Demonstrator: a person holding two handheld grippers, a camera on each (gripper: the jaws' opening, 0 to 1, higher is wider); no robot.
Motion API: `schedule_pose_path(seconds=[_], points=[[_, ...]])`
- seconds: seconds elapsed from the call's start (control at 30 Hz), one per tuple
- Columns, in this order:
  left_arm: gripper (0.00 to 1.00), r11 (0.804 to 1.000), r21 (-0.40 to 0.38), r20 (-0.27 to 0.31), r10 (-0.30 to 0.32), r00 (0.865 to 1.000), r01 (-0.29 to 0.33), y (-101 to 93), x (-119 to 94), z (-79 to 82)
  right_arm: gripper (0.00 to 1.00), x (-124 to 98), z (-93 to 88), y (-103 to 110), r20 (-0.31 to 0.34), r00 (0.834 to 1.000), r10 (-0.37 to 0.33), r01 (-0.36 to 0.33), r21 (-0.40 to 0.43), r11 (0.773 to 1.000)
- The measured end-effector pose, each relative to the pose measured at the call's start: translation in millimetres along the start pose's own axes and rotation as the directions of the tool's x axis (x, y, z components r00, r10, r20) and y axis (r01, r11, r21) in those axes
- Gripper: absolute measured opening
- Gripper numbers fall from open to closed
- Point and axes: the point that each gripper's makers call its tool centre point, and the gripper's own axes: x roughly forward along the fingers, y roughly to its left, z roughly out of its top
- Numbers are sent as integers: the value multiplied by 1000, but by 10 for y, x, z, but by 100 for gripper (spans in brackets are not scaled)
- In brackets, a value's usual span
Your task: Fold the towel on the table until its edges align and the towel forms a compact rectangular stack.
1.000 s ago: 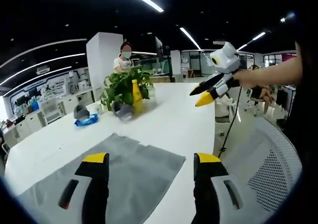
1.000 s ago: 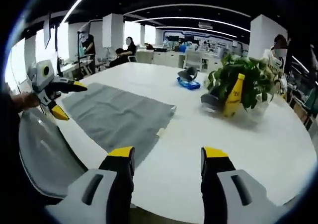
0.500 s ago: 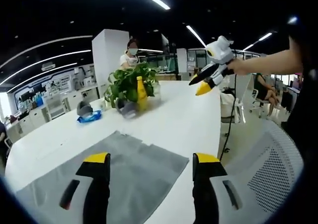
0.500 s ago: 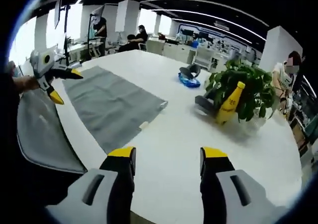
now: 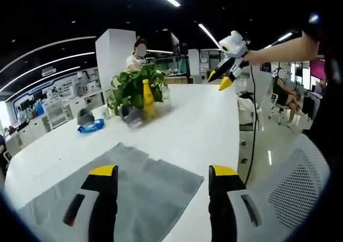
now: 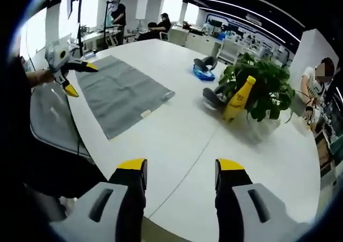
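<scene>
A grey towel (image 5: 107,188) lies flat and spread on the white table (image 5: 193,124), under my left gripper (image 5: 162,173), whose yellow-tipped jaws stand open above the towel's near corner with nothing between them. In the right gripper view the same towel (image 6: 120,94) lies far off at the left of the table (image 6: 187,140). My right gripper (image 6: 174,167) is open and empty, held high over the table's edge. That right gripper (image 5: 229,65) appears up in the air at the right of the left gripper view. The left gripper (image 6: 64,70) appears beside the towel in the right gripper view.
A potted green plant (image 6: 257,89) with a yellow bottle (image 6: 236,100) and a dark object (image 6: 214,98) stands mid-table. A blue and grey item (image 6: 203,67) lies beyond. A mesh chair (image 5: 300,183) sits at the table's edge. People sit and stand in the office behind.
My right gripper has risen and drawn away from the towel, which now looks smaller and further left in its view. The left gripper stays over the towel's corner.
</scene>
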Motion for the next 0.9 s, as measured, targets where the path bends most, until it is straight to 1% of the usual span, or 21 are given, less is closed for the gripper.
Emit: schedule_pose_path(seconds=[0.07, 0.1, 0.17, 0.2, 0.3, 0.37, 0.47, 0.57, 0.7, 0.73, 0.77, 0.8, 0.83, 0.87, 0.9], points=[[70, 1000, -14, 17, 7, 1000, -7, 9, 52, 31, 49, 31, -9, -57, 18, 1000, -7, 6, 39, 999], [70, 1000, -16, 20, 8, 1000, -8, 10, 79, 33, 49, 70, 12, -79, 42, 999, -17, 14, 71, 997], [70, 1000, -21, 20, 4, 1000, -4, -1, 139, 20, 48, 159, 44, -84, 77, 997, -11, 2, 118, 993], [70, 1000, -21, 10, -4, 1000, 4, -17, 186, -7, 48, 226, 67, -64, 95, 995, -4, -10, 143, 990], [70, 1000, 1, -4, -13, 1000, 13, -44, 277, -51, 47, 367, 129, -13, 119, 993, 0, -18, 145, 989], [70, 999, 23, 9, -23, 1000, 22, -47, 348, -54, 45, 475, 208, 17, 150, 989, -3, -18, 141, 990], [67, 999, 31, 6, -36, 999, 36, -34, 450, -84, 43, 643, 342, 68, 193, 981, 9, -43, 171, 984], [64, 997, 61, 14, -40, 999, 39, -15, 532, -113, 43, 835, 551, 125, 247, 968, 30, -81, 201, 976], [62, 998, 55, 18, -15, 1000, 14, 40, 627, -173, 42, 1026, 804, 250, 282, 956, 84, -138, 179, 974], [63, 999, 35, 22, 7, 1000, -7, 73, 645, -210, 42, 1087, 870, 293, 282, 954, 102, -152, 162, 975], [63, 1000, 17, 26, 19, 999, -19, 85, 650, -246, 42, 1128, 908, 312, 281, 953, 109, -156, 148, 977], [63, 1000, 3, 20, 21, 1000, -21, 78, 650, -320, 42, 1183, 963, 335, 282, 952, 116, -159, 134, 978], [63, 1000, -9, 6, 17, 1000, -17, 59, 649, -381, 42, 1223, 1000, 351, 283, 951, 123, -165, 129, 978], [63, 1000, -1, -27, -8, 1000, 8, 20, 658, -451, 42, 1259, 1034, 367, 283, 950, 131, -172, 125, 977], [62, 998, 48, -43, -39, 998, 41, -30, 678, -489, 42, 1328, 1070, 368, 284, 949, 139, -178, 117, 977]])
